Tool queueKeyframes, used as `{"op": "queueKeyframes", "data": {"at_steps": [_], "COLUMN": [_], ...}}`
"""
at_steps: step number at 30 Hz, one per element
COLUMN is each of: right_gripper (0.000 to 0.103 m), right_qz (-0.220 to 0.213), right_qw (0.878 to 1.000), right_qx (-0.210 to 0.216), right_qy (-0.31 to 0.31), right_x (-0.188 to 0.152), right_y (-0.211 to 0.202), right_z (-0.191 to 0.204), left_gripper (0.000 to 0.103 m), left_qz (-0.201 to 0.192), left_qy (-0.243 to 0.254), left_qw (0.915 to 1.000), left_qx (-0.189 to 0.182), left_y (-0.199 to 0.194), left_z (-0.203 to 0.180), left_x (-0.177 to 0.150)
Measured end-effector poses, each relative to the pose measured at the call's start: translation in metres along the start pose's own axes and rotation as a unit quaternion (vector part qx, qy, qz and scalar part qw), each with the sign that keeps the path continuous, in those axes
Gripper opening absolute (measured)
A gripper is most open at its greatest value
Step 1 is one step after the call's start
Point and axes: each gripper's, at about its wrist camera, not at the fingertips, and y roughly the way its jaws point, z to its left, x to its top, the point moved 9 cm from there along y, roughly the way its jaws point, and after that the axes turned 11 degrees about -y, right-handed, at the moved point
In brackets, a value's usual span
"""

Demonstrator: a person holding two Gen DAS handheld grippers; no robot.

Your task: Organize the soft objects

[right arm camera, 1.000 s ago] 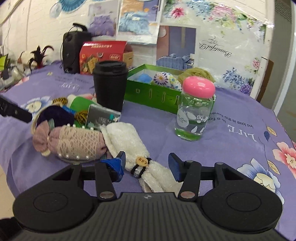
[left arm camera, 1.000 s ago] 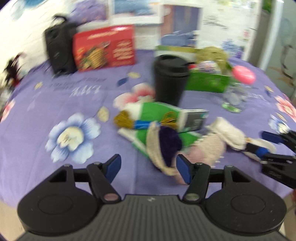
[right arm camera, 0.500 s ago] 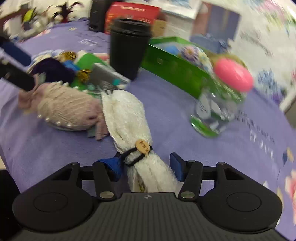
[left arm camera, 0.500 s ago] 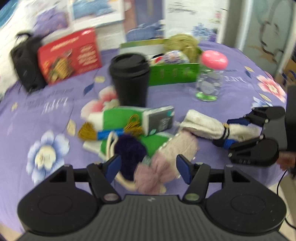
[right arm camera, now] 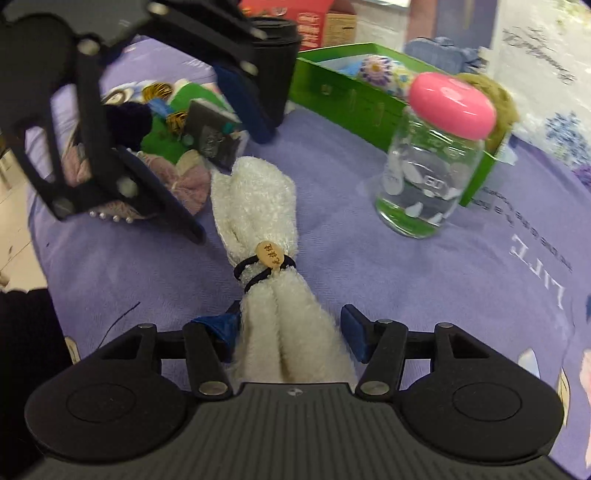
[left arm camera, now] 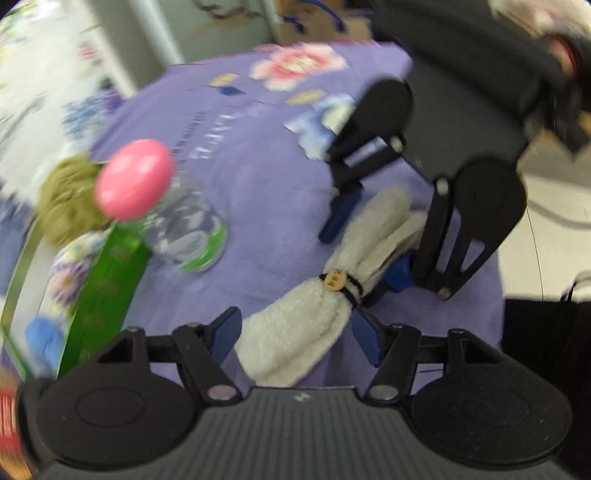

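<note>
A rolled white towel [right arm camera: 258, 206], tied with a black hair band and a wooden tag, lies on the purple cloth [right arm camera: 369, 277]. My right gripper [right arm camera: 291, 328] straddles its near end. Its jaws are opening: the left pad brushes the towel and the right pad stands just off it. My left gripper [left arm camera: 295, 334] is open around the towel's [left arm camera: 306, 317] other end, with a small gap at each pad. In the right wrist view the left gripper [right arm camera: 231, 184] reaches in from the upper left. The right gripper [left arm camera: 369, 243] faces me in the left wrist view.
A clear bottle with a pink lid [right arm camera: 432, 162] stands to the right of the towel. Behind it is a green box [right arm camera: 351, 107] holding a floral ball and olive yarn. A pink lace bow [right arm camera: 184, 177], a dark pompom and green packets lie to the left. A red carton [right arm camera: 314, 22] stands far back.
My left gripper has swung from the pile of hair pieces across to the towel's far end, rolling as it went. The right jaws have widened around the towel's near end.
</note>
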Motion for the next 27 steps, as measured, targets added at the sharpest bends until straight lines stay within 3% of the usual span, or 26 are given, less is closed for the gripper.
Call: {"op": "queueKeyframes", "data": {"at_steps": [4, 7, 9, 11, 12, 14, 15, 20, 23, 27], "right_gripper": [0.046, 0.051, 0.052, 0.046, 0.037, 0.017, 0.014, 0.011, 0.012, 0.013], "right_qz": [-0.003, -0.002, 0.005, 0.011, 0.006, -0.003, -0.004, -0.021, -0.040, -0.069], "right_qw": [1.000, 1.000, 1.000, 1.000, 1.000, 1.000, 1.000, 0.999, 0.997, 0.990], "right_qx": [0.031, 0.029, 0.026, 0.023, 0.019, 0.020, 0.011, -0.037, -0.064, -0.106], "right_qy": [0.004, -0.002, 0.000, 0.012, 0.010, 0.017, 0.017, -0.003, -0.023, -0.066], "right_x": [0.000, 0.000, 0.001, 0.001, 0.002, 0.004, 0.004, 0.011, 0.033, 0.087], "right_y": [0.006, 0.008, 0.010, 0.009, 0.009, 0.007, 0.006, -0.014, -0.041, -0.070], "right_z": [-0.005, -0.005, -0.005, -0.006, -0.005, 0.000, 0.000, 0.004, -0.006, -0.032], "left_gripper": [0.064, 0.064, 0.064, 0.052, 0.045, 0.035, 0.032, 0.028, 0.028, 0.029], "left_qz": [0.034, 0.040, 0.040, 0.037, 0.034, 0.021, 0.016, -0.027, -0.071, -0.119], "left_qy": [0.022, 0.038, 0.018, -0.013, -0.030, -0.059, -0.075, -0.111, -0.128, -0.147], "left_qw": [0.9985, 0.9981, 0.9984, 0.9986, 0.9985, 0.9978, 0.9968, 0.9934, 0.9890, 0.9775], "left_qx": [-0.035, -0.029, -0.036, -0.035, -0.029, -0.022, -0.021, -0.004, 0.020, 0.093], "left_y": [0.025, 0.036, 0.038, 0.038, 0.037, 0.032, 0.030, -0.006, -0.046, -0.096], "left_z": [0.000, 0.003, 0.006, 0.011, 0.013, 0.017, 0.017, 0.017, 0.033, 0.080], "left_x": [-0.005, -0.009, -0.009, -0.007, -0.006, -0.005, -0.005, 0.001, 0.014, 0.032]}}
